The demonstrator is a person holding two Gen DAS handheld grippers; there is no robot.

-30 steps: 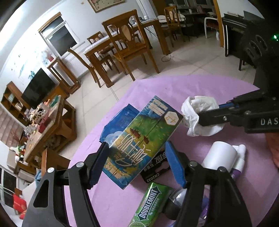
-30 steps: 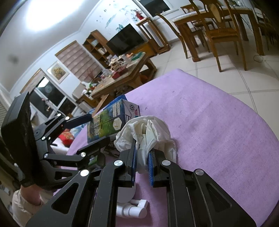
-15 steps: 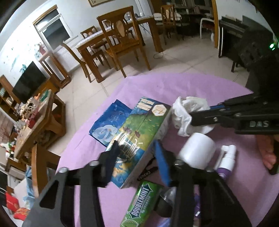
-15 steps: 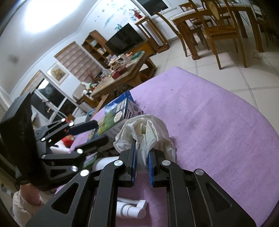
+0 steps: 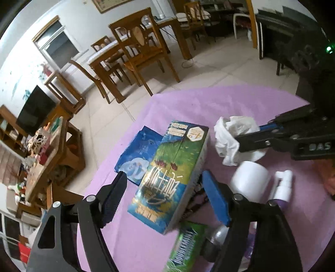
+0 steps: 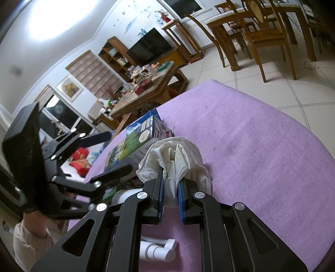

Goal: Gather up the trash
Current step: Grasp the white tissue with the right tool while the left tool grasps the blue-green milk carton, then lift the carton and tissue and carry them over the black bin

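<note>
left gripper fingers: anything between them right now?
Yes: the milk carton lies between the left gripper's fingers, which are opening and not pressing it. Clearest in the left wrist view.

Legible markings noted
The carton (image 5: 173,177) carries "4.2" in a hexagon; the right hand-held gripper (image 5: 238,144) body reads "DAS"; green pack (image 5: 186,249) lettering blurred.

We are viewing a tiled floor (image 5: 219,69) and white walls (image 6: 100,23). Wooden chairs (image 5: 142,52) are standing round a dining table (image 6: 278,12). A dark TV (image 6: 150,47) is standing beside shelves (image 6: 114,52). A cluttered coffee table (image 6: 146,87) is sitting near a window (image 5: 57,51).
</note>
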